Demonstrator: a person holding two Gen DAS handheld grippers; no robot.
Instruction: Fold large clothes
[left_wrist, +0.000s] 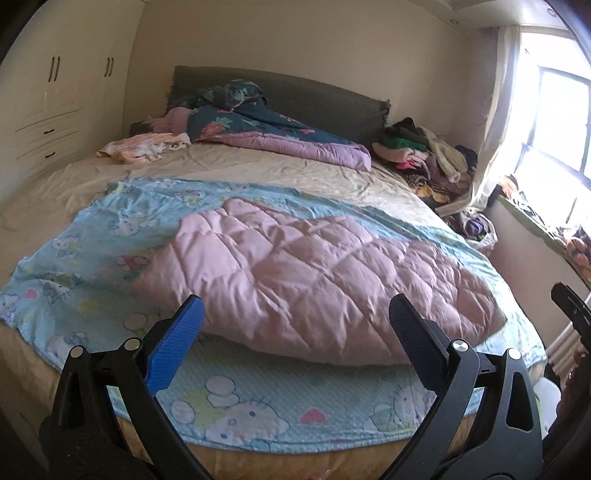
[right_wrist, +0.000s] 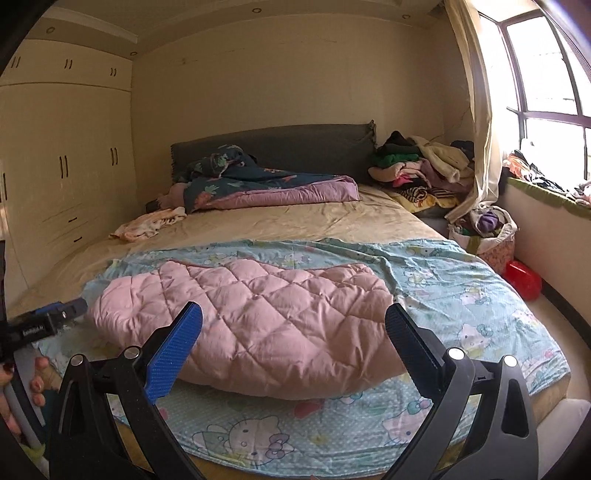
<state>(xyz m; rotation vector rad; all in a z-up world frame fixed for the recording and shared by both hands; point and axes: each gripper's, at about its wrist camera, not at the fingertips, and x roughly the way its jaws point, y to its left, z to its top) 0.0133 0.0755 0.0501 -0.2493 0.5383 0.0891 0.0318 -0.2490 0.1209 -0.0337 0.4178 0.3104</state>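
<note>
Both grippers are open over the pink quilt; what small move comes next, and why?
Probably lower both grippers to the near edge of the pink quilt and pinch it. The left gripper and right gripper hang open, holding nothing, and the quilt lies bunched on the blue sheet.

One pink quilt (left_wrist: 314, 273); one cartoon sheet (left_wrist: 92, 236); two tools (left_wrist: 295, 325).

A quilted garment (right_wrist: 251, 325) is laid on a printed sheet (right_wrist: 461, 295) spread over the near half of the bed (right_wrist: 295, 225); a folded duvet (right_wrist: 273, 188) is placed at the far end before the headboard (right_wrist: 295, 144); a clothes pile (right_wrist: 424, 162) is heaped far right; wardrobes (right_wrist: 66, 166) are ranged left.
</note>
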